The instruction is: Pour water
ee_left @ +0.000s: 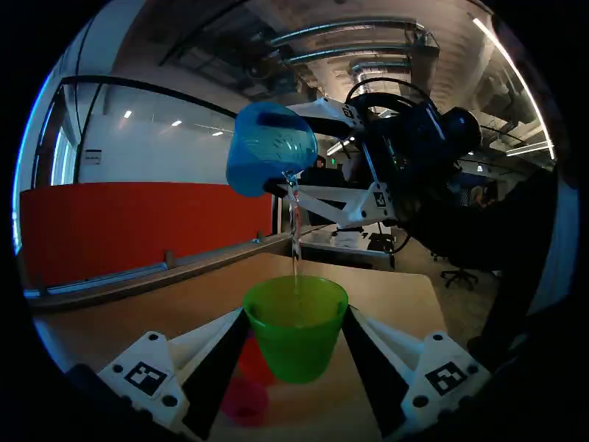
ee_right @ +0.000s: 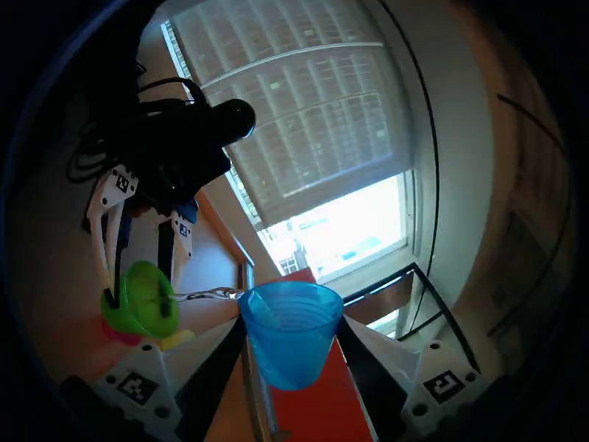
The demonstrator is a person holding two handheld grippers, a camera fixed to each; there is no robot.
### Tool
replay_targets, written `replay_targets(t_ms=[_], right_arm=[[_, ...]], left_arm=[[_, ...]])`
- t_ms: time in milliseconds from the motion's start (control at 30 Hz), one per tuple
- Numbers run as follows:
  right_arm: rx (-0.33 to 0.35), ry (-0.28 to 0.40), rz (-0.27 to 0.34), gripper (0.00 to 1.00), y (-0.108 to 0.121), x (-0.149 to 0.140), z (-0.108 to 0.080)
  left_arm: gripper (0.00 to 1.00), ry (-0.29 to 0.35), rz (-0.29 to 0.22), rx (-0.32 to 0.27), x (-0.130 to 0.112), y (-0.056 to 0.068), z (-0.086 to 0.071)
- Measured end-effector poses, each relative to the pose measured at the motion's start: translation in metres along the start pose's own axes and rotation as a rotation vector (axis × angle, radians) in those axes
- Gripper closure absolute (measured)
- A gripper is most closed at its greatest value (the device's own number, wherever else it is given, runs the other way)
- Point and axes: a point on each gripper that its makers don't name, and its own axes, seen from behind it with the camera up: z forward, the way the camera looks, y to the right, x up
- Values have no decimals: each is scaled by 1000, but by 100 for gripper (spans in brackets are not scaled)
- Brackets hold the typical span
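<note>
A green cup (ee_left: 296, 324) stands upright between my left gripper's (ee_left: 294, 346) fingers, which press on both its sides above the wooden table (ee_left: 184, 306). Above it, the right gripper holds a blue cup (ee_left: 266, 149) tipped over, and a thin stream of water (ee_left: 296, 236) falls from its rim into the green cup. In the right gripper view, the blue cup (ee_right: 291, 340) sits clamped in my right gripper (ee_right: 293, 350). Water (ee_right: 210, 294) runs from it toward the green cup (ee_right: 143, 300), held by the left gripper (ee_right: 140, 247).
A pink cup (ee_left: 245, 401) and a red one (ee_left: 254, 361) sit on the table below the green cup. An orange partition (ee_left: 140, 221) runs along the table's far edge. A large window (ee_right: 331, 228) fills the background behind the blue cup.
</note>
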Motion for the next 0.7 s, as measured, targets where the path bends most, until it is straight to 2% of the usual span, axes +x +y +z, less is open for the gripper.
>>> replay_targets(t_ms=[700], right_arm=[[-10, -8, -71, 11, 5, 2, 1]], left_arm=[[15, 3, 2, 1, 0, 2, 0]])
